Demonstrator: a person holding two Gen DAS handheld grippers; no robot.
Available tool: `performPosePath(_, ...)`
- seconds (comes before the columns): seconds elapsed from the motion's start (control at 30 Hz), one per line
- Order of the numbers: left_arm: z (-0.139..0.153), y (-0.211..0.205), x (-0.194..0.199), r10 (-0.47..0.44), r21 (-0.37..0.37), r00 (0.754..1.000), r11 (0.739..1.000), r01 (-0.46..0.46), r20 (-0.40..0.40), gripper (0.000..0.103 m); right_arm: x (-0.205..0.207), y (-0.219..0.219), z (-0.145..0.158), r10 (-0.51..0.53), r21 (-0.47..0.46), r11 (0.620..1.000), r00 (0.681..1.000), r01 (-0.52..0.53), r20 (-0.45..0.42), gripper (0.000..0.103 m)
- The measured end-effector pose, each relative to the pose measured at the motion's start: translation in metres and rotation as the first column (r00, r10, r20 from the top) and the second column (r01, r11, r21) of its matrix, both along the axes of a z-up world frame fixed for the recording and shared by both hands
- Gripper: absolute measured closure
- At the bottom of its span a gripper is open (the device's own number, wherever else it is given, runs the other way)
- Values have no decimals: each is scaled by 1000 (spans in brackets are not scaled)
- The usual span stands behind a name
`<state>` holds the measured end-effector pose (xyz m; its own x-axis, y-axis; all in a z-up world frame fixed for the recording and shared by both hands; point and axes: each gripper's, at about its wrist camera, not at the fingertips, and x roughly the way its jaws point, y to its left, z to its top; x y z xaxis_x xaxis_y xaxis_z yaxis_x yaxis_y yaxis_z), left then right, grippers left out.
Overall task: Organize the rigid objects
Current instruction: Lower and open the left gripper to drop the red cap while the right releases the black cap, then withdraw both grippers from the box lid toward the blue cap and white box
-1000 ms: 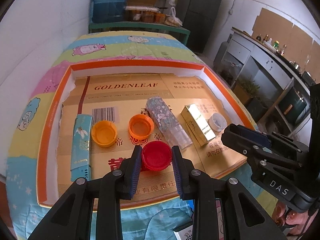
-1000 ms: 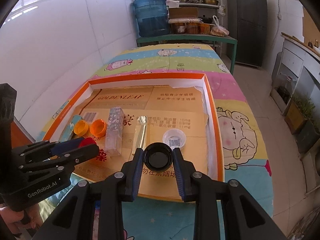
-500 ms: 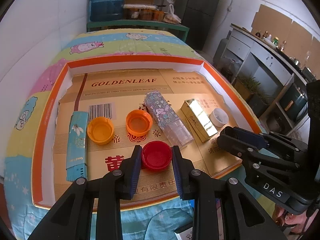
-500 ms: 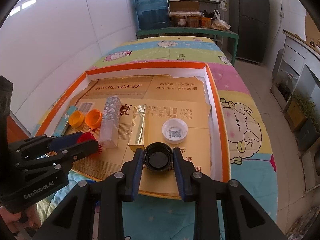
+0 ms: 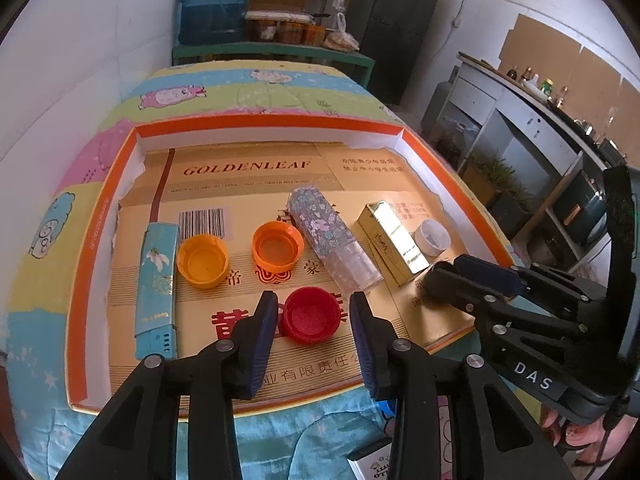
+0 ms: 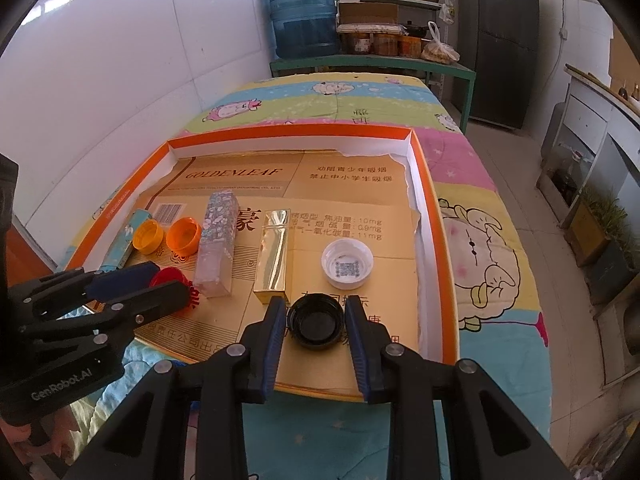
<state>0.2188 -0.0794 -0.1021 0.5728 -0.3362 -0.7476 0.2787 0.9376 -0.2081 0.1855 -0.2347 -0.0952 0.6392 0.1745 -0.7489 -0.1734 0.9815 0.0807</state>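
Just then the left gripper [image 5: 313, 318] was opening its jaws around the red bottle cap [image 5: 309, 314], which sat open side up on the cardboard; a sliver of gap showed at each pad, so the cap looked released rather than held. Beyond the red cap lay the orange cap [image 5: 277, 245], with the yellow-orange cap [image 5: 203, 260] to its left and the light-blue slim box [image 5: 157, 288] further left still. Right of the red cap stood the floral-patterned box [image 5: 332, 243], then the gold box [image 5: 393, 243] and the white cap [image 6: 347, 265], all inside the orange-rimmed tray [image 5: 256, 126]. The right gripper [image 6: 316, 322] was partly closed on the black cap [image 6: 316, 321], its pads against the rim, just in front of the gold box and near the white cap. By my reading, the step in hand was setting down the red cap near the other caps, and the black cap awaited release. Next, the left gripper would need to lift clear without nudging the red cap.
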Motion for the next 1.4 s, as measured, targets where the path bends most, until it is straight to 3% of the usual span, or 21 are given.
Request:
performPosePath(0.47,19,16,-16,37,-36,999,999,-36,39,65,-11,1,11,-11,7,1000,1000,11,28,72)
performPosePath(1.4,49,27,-65,53,-32,995,998,-50,86,65,-59,12,39,-28,5,1000,997,27,79,72)
